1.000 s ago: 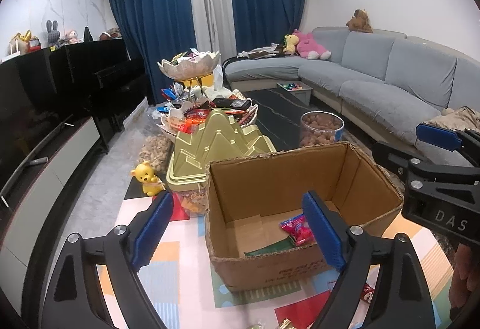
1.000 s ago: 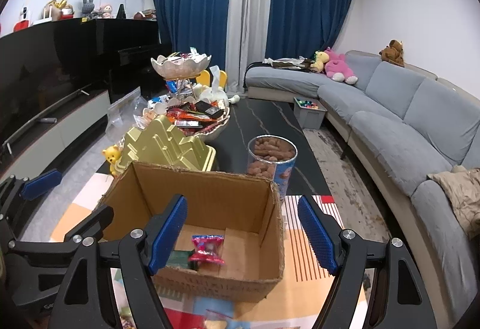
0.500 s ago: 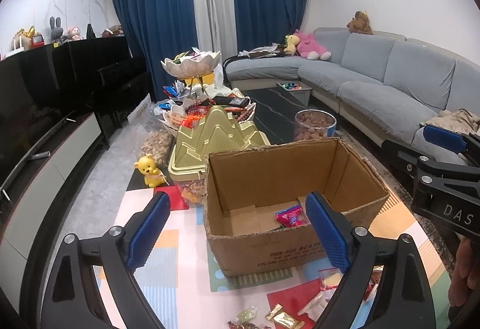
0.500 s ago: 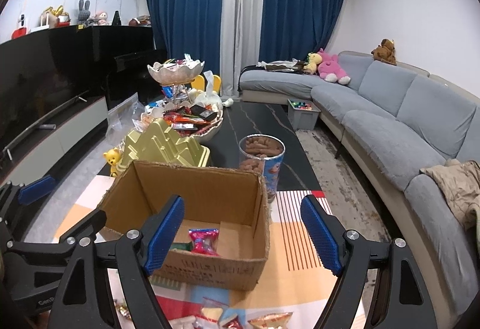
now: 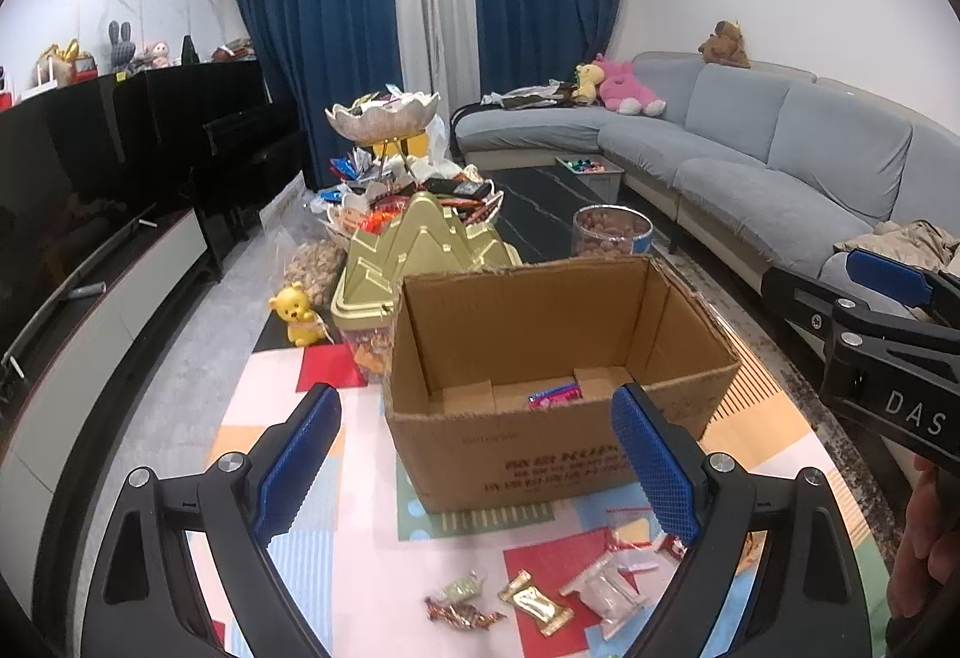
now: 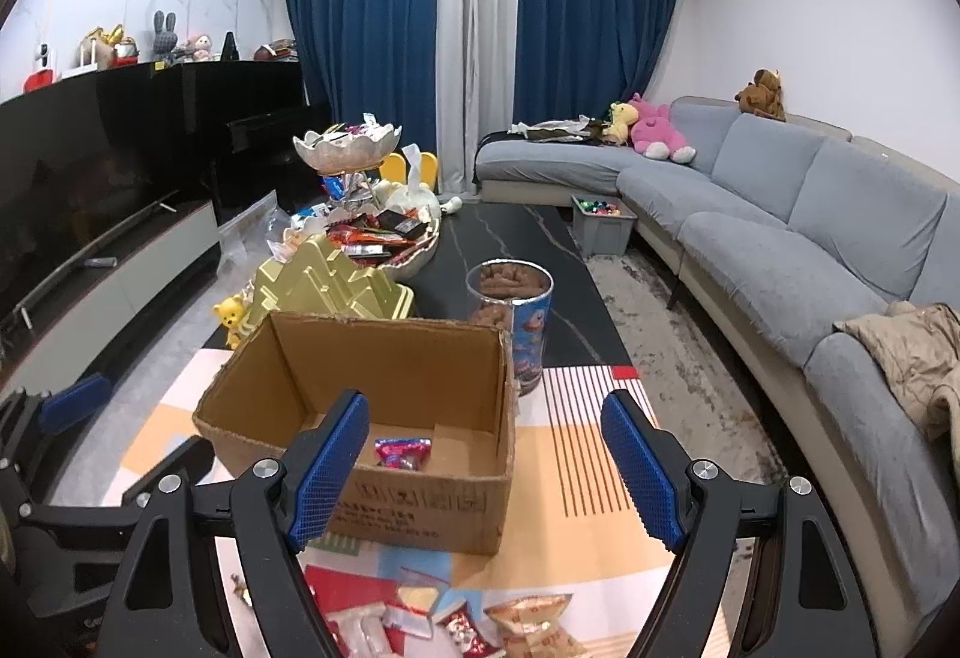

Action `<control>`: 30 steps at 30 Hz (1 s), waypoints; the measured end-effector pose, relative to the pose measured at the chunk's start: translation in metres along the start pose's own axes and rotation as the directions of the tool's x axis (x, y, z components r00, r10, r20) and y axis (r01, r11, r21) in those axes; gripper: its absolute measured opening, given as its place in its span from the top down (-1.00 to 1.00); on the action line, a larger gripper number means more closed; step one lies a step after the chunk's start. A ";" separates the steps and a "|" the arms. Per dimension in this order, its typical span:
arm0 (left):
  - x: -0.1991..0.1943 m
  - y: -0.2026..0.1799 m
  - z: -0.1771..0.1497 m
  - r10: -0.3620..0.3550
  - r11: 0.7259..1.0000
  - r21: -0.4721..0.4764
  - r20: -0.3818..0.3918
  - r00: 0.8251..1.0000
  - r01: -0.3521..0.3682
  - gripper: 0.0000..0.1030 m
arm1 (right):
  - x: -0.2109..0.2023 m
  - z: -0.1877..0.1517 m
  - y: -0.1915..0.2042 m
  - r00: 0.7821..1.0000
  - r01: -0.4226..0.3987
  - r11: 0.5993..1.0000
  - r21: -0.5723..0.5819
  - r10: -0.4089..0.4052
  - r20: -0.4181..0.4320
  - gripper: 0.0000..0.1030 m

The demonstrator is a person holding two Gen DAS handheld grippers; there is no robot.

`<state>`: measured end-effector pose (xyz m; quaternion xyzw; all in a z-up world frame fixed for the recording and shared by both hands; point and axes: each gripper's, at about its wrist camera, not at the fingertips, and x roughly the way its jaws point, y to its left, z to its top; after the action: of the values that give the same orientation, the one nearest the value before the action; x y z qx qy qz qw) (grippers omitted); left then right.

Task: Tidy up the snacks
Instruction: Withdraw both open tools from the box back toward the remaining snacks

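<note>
An open cardboard box (image 5: 540, 454) (image 6: 420, 508) stands on a patterned tablecloth. A pink-red snack packet (image 5: 555, 395) (image 6: 402, 452) lies inside it. Several loose wrapped snacks (image 5: 531, 601) (image 6: 456, 625) lie on the cloth in front of the box. My left gripper (image 5: 477, 472) is open and empty, just in front of the box. My right gripper (image 6: 483, 472) is open and empty, in front of the box's right part. The right gripper also shows at the right edge of the left wrist view (image 5: 870, 298).
A gold mountain-shaped container (image 5: 420, 256), a yellow bear figure (image 5: 297, 313) and a clear tub of brown snacks (image 6: 510, 322) stand behind the box. A tiered dish piled with snacks (image 5: 384, 117) stands farther back. A grey sofa (image 6: 780, 250) runs along the right.
Both grippers have pulled back from the box toward me. The loose snacks in front of the box have come into view. Both stay open and empty.
</note>
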<state>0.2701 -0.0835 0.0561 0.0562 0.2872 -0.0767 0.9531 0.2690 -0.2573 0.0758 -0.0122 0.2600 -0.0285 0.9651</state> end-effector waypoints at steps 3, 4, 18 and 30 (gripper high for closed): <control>-0.005 -0.003 -0.006 0.007 1.000 0.000 -0.002 1.000 -0.007 -0.80 | -0.003 -0.004 -0.002 1.000 0.002 1.000 -0.007 -0.002 0.000 -0.56; -0.006 -0.004 -0.007 0.010 1.000 0.002 -0.001 1.000 -0.010 -0.80 | -0.005 -0.006 -0.003 1.000 0.003 1.000 -0.009 -0.003 -0.001 -0.56; -0.017 -0.019 -0.041 0.015 1.000 -0.001 -0.034 0.999 -0.015 -0.80 | -0.011 -0.033 -0.010 0.999 0.004 0.999 -0.036 -0.005 -0.033 -0.56; -0.014 -0.032 -0.078 0.013 1.000 -0.004 -0.087 0.996 -0.013 -0.80 | -0.009 -0.057 -0.018 0.997 0.000 0.998 -0.060 -0.005 -0.074 -0.56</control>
<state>0.2105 -0.1019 -0.0023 0.0594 0.3281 -0.0673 0.9404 0.2319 -0.2751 0.0315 -0.0403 0.2966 -0.0224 0.9539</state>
